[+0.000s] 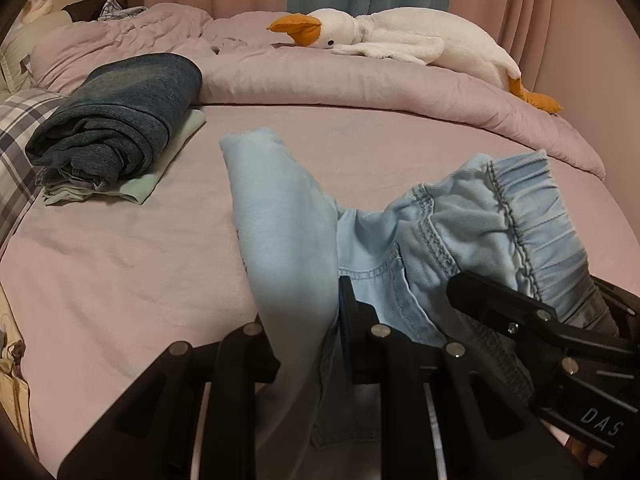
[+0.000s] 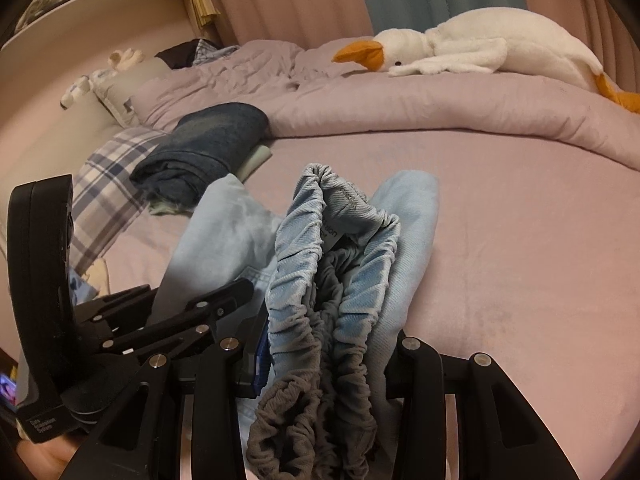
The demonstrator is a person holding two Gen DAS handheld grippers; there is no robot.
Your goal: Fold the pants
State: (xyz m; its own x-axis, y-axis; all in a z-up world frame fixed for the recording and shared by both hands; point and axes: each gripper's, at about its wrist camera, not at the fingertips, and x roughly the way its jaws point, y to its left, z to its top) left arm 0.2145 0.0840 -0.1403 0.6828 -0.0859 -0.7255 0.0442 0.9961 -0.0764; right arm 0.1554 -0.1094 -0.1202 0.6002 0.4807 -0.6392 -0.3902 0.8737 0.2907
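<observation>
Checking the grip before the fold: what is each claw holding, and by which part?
Both hold the light blue pants. The left claw pinches fabric near the pocket seam; the right claw clamps the bunched elastic waistband.

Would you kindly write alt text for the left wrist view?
The left gripper pinches light blue pants above a pink bed sheet, while the right gripper holds their elastic waistband. Behind lie folded dark jeans and a white plush goose.

Bed [image 1: 120, 248] — pants [image 1: 280, 216], duvet [image 1: 360, 80]
</observation>
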